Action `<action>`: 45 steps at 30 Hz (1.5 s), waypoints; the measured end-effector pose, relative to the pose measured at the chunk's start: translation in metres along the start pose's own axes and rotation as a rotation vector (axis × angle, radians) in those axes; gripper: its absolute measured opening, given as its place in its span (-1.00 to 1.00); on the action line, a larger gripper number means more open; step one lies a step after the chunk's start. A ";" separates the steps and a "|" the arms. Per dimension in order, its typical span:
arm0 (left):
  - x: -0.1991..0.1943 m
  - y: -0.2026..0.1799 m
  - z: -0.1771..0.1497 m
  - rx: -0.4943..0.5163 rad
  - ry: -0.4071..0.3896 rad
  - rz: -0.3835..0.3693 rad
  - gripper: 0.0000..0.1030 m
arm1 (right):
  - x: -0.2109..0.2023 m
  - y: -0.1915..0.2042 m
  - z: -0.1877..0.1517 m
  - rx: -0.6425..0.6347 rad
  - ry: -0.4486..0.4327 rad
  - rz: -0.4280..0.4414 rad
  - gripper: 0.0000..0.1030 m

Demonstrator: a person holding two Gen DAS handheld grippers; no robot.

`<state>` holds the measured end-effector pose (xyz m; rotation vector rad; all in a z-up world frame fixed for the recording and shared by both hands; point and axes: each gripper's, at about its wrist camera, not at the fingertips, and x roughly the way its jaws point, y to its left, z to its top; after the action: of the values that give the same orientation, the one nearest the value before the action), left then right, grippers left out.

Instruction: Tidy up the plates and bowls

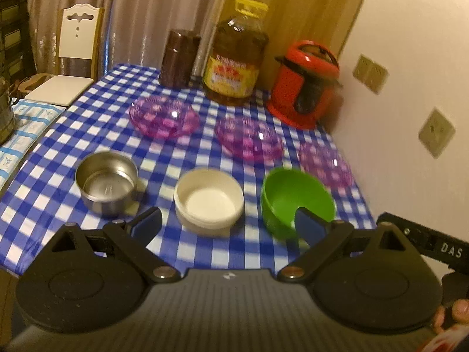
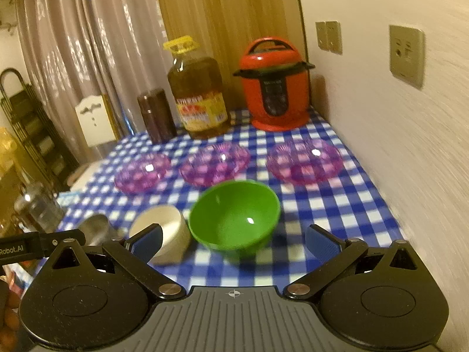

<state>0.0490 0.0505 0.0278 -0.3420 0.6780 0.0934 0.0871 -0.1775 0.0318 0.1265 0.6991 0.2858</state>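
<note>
Three bowls stand in a row on the blue checked tablecloth (image 1: 96,105): a steel bowl (image 1: 107,183), a cream bowl (image 1: 208,198) and a green bowl (image 1: 296,201). Behind them lie three clear purple plates (image 1: 164,116) (image 1: 249,138) (image 1: 326,162). My left gripper (image 1: 230,221) hangs open above the near edge, the cream bowl between its spread fingers. In the right wrist view my right gripper (image 2: 234,239) is open, with the green bowl (image 2: 234,220) just ahead and the cream bowl (image 2: 167,228) behind its left finger. The purple plates (image 2: 142,171) (image 2: 215,162) (image 2: 304,158) lie beyond.
At the back stand a dark jar (image 1: 178,58), a big oil bottle (image 1: 236,58) and a red pressure cooker (image 1: 304,85). A wall with sockets (image 2: 406,55) runs along the right edge. A chair (image 1: 77,41) stands to the left.
</note>
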 end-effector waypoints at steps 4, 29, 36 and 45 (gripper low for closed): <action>0.008 0.013 0.025 -0.041 -0.046 0.007 0.87 | 0.013 0.004 0.024 -0.003 -0.028 0.032 1.00; 0.173 0.142 0.144 -0.206 -0.127 0.221 0.78 | 0.273 0.093 0.124 0.000 0.119 0.252 0.53; 0.230 0.171 0.151 -0.337 -0.089 0.274 0.76 | 0.354 0.103 0.138 0.000 0.216 0.302 0.27; 0.274 0.188 0.141 -0.329 -0.004 0.277 0.64 | 0.408 0.100 0.137 0.014 0.294 0.308 -0.05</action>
<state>0.3097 0.2681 -0.0954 -0.5618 0.7040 0.4732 0.4522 0.0376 -0.0945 0.2092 0.9742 0.6029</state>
